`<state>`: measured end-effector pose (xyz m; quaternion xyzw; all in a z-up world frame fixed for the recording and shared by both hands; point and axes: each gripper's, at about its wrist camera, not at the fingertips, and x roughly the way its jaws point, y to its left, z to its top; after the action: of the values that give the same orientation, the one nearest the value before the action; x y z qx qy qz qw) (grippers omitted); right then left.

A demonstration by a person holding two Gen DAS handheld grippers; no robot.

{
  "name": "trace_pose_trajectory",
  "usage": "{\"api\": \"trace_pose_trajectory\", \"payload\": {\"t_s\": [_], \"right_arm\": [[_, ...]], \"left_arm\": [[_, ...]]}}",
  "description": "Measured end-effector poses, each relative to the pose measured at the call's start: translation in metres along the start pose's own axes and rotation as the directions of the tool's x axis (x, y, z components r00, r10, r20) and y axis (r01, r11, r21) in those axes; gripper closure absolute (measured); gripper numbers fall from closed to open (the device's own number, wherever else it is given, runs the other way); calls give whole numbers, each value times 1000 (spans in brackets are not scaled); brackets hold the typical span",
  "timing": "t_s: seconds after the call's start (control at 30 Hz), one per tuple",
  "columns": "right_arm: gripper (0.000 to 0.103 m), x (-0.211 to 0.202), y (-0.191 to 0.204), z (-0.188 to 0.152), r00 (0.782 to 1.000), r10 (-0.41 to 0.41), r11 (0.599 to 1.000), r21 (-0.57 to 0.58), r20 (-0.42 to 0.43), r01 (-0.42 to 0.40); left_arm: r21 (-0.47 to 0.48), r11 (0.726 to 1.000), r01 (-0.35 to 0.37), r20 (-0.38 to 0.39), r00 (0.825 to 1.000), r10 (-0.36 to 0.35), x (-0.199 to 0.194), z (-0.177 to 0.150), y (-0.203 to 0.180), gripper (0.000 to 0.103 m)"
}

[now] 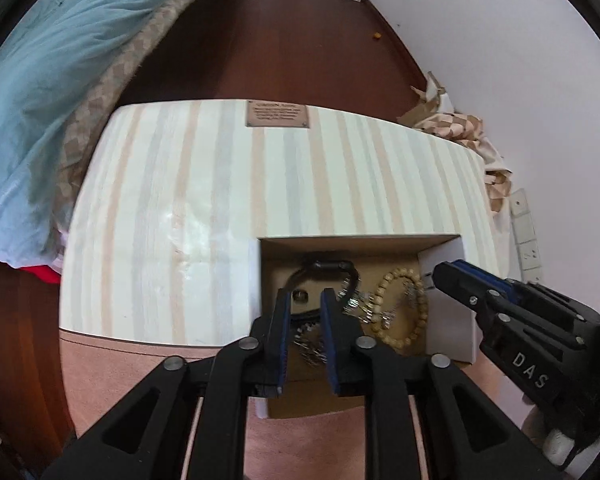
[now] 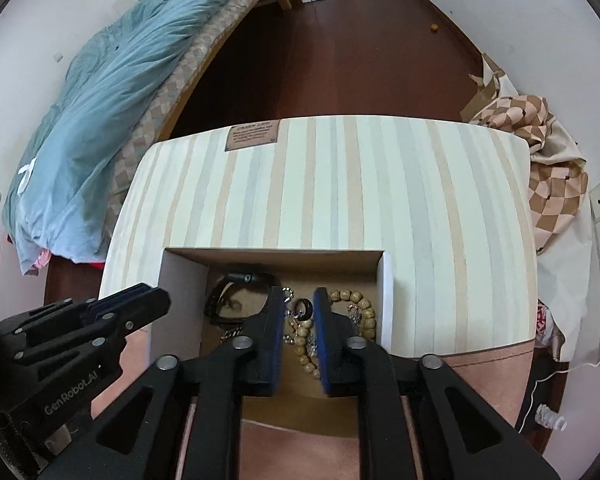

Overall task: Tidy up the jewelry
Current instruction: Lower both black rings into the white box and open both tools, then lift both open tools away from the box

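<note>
Left wrist view: left gripper (image 1: 305, 300) hangs over the open cardboard box (image 1: 448, 320), fingers (image 1: 281, 320) spread with a gap, nothing pinched. Box sits on the striped bench (image 1: 204, 184), at its near edge, flaps up. Inside: black strap bracelet (image 1: 324, 266) at the far left, wooden bead bracelet (image 1: 414, 308) on the right, silver chain pieces (image 1: 356, 304) between them, another silver chain (image 1: 310, 346) lower down between the fingers. Small dark ring (image 1: 300, 296) shows in the gap between the fingers, lying on the box floor. Right gripper (image 1: 456, 276) comes in from the right, tips over the box's right flap; fingers look nearly pressed together, nothing seen between them.

Right wrist view: right gripper (image 2: 298, 304) over the same box (image 2: 384, 300), fingers (image 2: 322, 320) apart, empty. Dark ring (image 2: 303, 308) sits in the gap, beads (image 2: 364, 312) wrap around the right finger's side, black strap bracelet (image 2: 240, 292) to the left, silver chain (image 2: 230, 334) under it. Left gripper (image 2: 156, 300) at left, tips at the box's left flap. Brown label plate (image 2: 253, 136) on the bench's far edge. Bed with blue duvet (image 2: 112, 120) beyond on the left, checkered cloth (image 2: 540, 152) heaped at right, dark wood floor (image 2: 340, 60) behind.
</note>
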<state>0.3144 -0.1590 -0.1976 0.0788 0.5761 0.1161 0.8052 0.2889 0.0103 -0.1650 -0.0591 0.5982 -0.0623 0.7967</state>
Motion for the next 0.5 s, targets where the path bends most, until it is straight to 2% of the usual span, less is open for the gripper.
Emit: {"api": "trace_pose_trajectory", "payload": {"t_s": [0.03, 0.07, 0.13, 0.27, 0.3, 0.37, 0.43, 0.5], "right_arm": [[69, 0, -1, 1, 1000, 3, 1000, 9, 2, -3], [64, -1, -3, 2, 1000, 5, 1000, 18, 6, -5], [64, -5, -8, 2, 1000, 1, 1000, 29, 16, -1], [63, -17, -15, -6, 999, -34, 999, 41, 40, 33], [58, -20, -17, -9, 998, -45, 998, 43, 44, 43], [48, -26, -19, -15, 997, -64, 997, 44, 52, 62], [42, -33, -20, -23, 993, -102, 994, 39, 66, 99], [32, -39, -19, -30, 987, -141, 990, 30, 74, 139]], "left_arm": [[1, 1000, -24, 11, 1000, 24, -2, 0, 1, 70], [-1, 999, -43, 26, 999, 43, -6, 0, 2, 53], [-7, 998, -63, 52, 997, 64, -13, -2, 6, 40], [-12, 995, -98, 75, 992, 99, -24, -6, 12, 38], [-15, 994, -105, 78, 991, 106, -26, -7, 14, 35], [-20, 992, -125, 93, 988, 126, -33, -15, 15, 16], [-17, 988, -153, 110, 982, 154, -37, -22, 13, 14], [-17, 985, -170, 117, 978, 171, -40, -28, 13, 13]]}}
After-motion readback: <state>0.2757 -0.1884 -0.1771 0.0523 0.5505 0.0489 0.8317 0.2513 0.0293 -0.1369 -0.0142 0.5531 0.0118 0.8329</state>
